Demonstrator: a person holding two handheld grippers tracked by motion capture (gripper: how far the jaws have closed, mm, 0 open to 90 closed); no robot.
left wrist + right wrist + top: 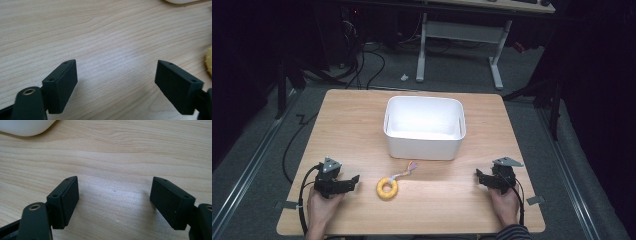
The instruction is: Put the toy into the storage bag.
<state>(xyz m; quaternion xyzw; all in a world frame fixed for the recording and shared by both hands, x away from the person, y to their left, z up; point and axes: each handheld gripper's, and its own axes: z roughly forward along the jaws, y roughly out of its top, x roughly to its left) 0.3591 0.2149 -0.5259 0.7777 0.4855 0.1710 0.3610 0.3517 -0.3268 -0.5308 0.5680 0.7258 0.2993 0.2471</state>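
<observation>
The right gripper [113, 203] rises from six o'clock with its two black, blocky plastic jaws spread wide apart and nothing between them. One jaw stands at about eight o'clock, its flat inner face turned toward the middle; the other stands at about four o'clock, tilted the opposite way. Small screw holes dot the top edges of both. At seven o'clock a round brass-coloured rivet sits in the black link behind the nearer jaw. Beneath lies the pale wooden table top [120, 152], its grain running from nine to three o'clock. At eleven o'clock the rounded corner of a white plastic tub [25, 127] casts a soft shadow on the wood, well apart from the jaws.
</observation>
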